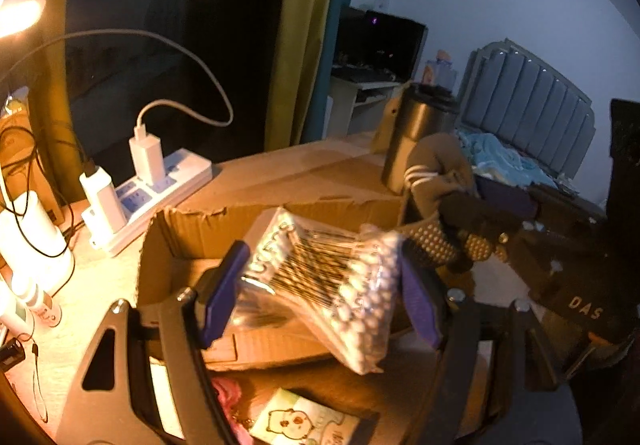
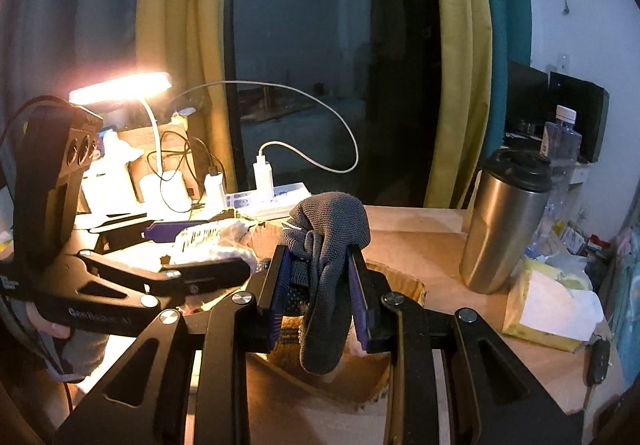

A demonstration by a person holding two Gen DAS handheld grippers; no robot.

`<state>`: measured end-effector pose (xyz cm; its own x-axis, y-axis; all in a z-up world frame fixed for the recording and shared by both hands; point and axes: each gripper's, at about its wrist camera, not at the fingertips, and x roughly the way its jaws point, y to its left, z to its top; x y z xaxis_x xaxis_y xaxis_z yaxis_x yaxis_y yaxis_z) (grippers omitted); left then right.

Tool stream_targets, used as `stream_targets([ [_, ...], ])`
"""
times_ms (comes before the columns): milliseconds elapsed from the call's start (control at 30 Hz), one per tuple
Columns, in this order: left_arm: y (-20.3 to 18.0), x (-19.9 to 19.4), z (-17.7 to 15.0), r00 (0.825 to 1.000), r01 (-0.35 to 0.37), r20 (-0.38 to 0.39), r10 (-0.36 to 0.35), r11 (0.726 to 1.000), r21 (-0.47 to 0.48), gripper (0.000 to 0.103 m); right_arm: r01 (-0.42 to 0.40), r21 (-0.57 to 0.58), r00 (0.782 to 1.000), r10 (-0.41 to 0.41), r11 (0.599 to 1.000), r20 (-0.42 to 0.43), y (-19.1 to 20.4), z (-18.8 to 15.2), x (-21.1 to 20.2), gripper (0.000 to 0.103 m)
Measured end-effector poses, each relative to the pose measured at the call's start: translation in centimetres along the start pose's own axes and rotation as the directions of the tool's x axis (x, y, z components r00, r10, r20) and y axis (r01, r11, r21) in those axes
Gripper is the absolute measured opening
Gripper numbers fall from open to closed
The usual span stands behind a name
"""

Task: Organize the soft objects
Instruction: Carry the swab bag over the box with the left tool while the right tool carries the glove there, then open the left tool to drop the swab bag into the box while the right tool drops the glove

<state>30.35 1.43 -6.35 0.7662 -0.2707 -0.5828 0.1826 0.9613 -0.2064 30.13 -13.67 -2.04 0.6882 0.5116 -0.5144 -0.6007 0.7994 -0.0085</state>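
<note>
Purple-padded fingers [image 1: 224, 285] of the left gripper [image 1: 320, 285] fill the bottom of the left wrist view, standing fairly wide and clamped on a clear bag of cotton swabs [image 1: 332, 285]. That bag hangs tilted above an open cardboard box [image 1: 192, 229], whose torn flap edge runs behind it. Below the bag, near the lower edge, lies a small pack with a cartoon face [image 1: 304, 421]. Off to the right, the right gripper [image 1: 448, 245] reaches in carrying a grey-brown sock [image 1: 436, 169], just in front of a steel tumbler [image 1: 416, 133]. A white power strip [image 1: 160, 185] with chargers plugged in sits on the table [image 1: 100, 285] to the left, under warm lamp light.

From the right wrist view, the right gripper [image 2: 320, 285] has its jaws narrow and closed on the grey knit sock [image 2: 328, 245], which bulges above the pads and droops below them, over the cardboard box [image 2: 400, 277]. At the left, the left gripper [image 2: 208, 245] holds the bag of swabs [image 2: 212, 241] level with the sock. A lit desk lamp [image 2: 120, 85] glows behind it. On the right stand the steel tumbler [image 2: 504, 221] with a dark lid, a clear water bottle [image 2: 560, 141] behind it, and a yellow tissue pack [image 2: 552, 309] nearer.
</note>
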Motion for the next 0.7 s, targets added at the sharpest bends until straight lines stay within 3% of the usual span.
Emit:
stream_targets([
  [167,0.8,1.1,0.0,1.0,-0.027,-0.013,0.027,1.0,-0.008,0.074,-0.003,0.006,1.0,0.003,1.0,-0.015,-0.1,0.5,1.5,0.03],
  [400,1.2,2.8,-0.5,0.994,-0.059,-0.092,0.059,0.998,-0.001,0.078,-0.008,0.029,0.999,0.009,1.0,-0.045,-0.2,0.6,3.8,0.03],
  [500,1.4,2.7,-0.6,0.994,-0.056,-0.09,0.055,0.998,-0.012,0.086,-0.008,0.048,0.998,0.011,0.999,-0.062,-0.6,0.4,4.6,0.039],
  [567,1.2,2.6,-0.7,0.994,-0.052,-0.092,0.051,0.999,-0.005,0.089,-0.004,0.067,0.998,0.008,0.998,-0.069,-1.0,0.3,5.0,0.056],
  [700,0.8,2.3,-0.7,0.994,-0.056,-0.088,0.057,0.998,0.011,0.089,-0.007,0.102,0.998,0.013,0.995,-0.06,-1.8,0.3,4.8,0.057],
])
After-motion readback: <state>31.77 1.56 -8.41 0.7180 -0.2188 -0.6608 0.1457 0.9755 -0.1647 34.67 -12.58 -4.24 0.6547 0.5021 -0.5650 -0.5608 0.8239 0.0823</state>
